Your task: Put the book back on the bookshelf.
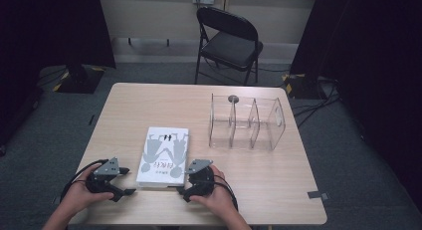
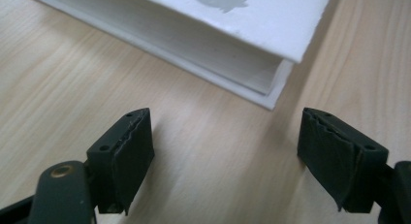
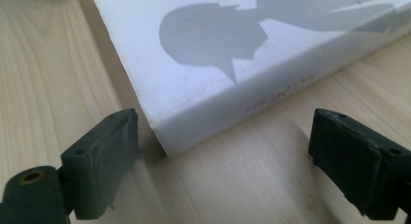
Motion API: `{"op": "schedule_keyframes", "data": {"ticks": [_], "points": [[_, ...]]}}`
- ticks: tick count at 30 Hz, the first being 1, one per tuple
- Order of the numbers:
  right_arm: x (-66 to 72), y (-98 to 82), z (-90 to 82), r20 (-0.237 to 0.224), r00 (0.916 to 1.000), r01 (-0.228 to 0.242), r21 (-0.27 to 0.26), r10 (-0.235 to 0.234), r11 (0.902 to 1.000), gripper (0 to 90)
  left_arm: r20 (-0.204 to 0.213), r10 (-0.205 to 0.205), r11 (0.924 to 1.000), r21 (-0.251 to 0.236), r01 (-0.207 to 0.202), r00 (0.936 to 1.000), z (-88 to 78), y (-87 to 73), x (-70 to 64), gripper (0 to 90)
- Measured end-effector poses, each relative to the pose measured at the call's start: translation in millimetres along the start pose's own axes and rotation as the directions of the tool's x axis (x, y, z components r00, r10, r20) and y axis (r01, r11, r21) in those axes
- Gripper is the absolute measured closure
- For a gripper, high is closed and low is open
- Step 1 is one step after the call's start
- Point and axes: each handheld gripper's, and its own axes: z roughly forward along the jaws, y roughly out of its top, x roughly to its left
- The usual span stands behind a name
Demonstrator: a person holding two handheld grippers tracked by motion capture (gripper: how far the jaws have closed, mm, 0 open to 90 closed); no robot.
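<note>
Pale wooden bench [image 1: 124,105] holds the flat white paper book [image 1: 164,155] near its front edge. Left tongs [image 1: 130,191] and right tongs [image 1: 180,190] gape, released. Slide both slowly around opposite corners, then squeeze gently.

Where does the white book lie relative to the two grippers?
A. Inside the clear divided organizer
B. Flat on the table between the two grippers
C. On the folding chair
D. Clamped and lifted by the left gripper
B: the white book lies flat on the table, with the left gripper at its one near corner and the right gripper at the other, both with jaws open and nothing clamped.
</note>
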Motion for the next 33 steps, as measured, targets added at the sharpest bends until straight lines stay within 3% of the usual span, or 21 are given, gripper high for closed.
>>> {"op": "schedule_keyframes", "data": {"ticks": [6,9,11,15,18,21,27,32,33], "points": [[6.5,9.1,9.3,0.025,0.9995,-0.019,-0.002,0.019,0.9998,10.7,-0.015,-0.011,0.9999,-0.002,0.011,0.9998,6.0,8.7,-11.9,28.7],[5.6,10.0,10.5,0.032,0.9992,-0.024,-0.004,0.025,0.9997,10.7,-0.033,-0.014,0.9999,-0.001,0.014,0.9994,6.8,10.8,-12.7,32.1],[4.5,10.7,11.0,0.035,0.9988,-0.033,-0.001,0.033,0.9995,10.8,-0.039,-0.038,0.9991,-0.02,0.037,0.9985,11.0,13.1,-13.9,34.4],[4.4,10.7,11.1,0.034,0.9989,-0.031,-0.003,0.031,0.9995,10.8,-0.037,-0.037,0.9988,-0.034,0.036,0.9986,16.2,18.2,-15.7,39.6],[4.3,10.7,11.1,0.034,0.999,-0.03,-0.003,0.03,0.9995,10.8,-0.04,-0.039,0.9992,-0.013,0.038,0.9984,17.4,23.3,-16.6,45.1],[4.3,10.7,11.1,0.034,0.999,-0.03,-0.003,0.03,0.9995,10.8,-0.043,-0.021,0.9997,0.007,0.021,0.9989,16.4,24.4,-15.8,46.2],[4.1,10.8,11.2,0.034,0.999,-0.028,-0.003,0.028,0.9996,10.7,-0.062,-0.026,0.9993,0.025,0.027,0.9978,16.1,27.5,-18.6,46.3],[4.1,10.9,11.3,0.033,0.9991,-0.026,-0.002,0.026,0.9997,10.5,-0.057,-0.039,0.999,0.021,0.04,0.9976,14.9,29.8,-19.6,47.5],[3.9,11.0,11.5,0.034,0.9991,-0.024,-0.003,0.024,0.9997,10.4,-0.075,-0.042,0.999,0.011,0.043,0.9963,15.0,31.0,-21.2,47.9]]}}
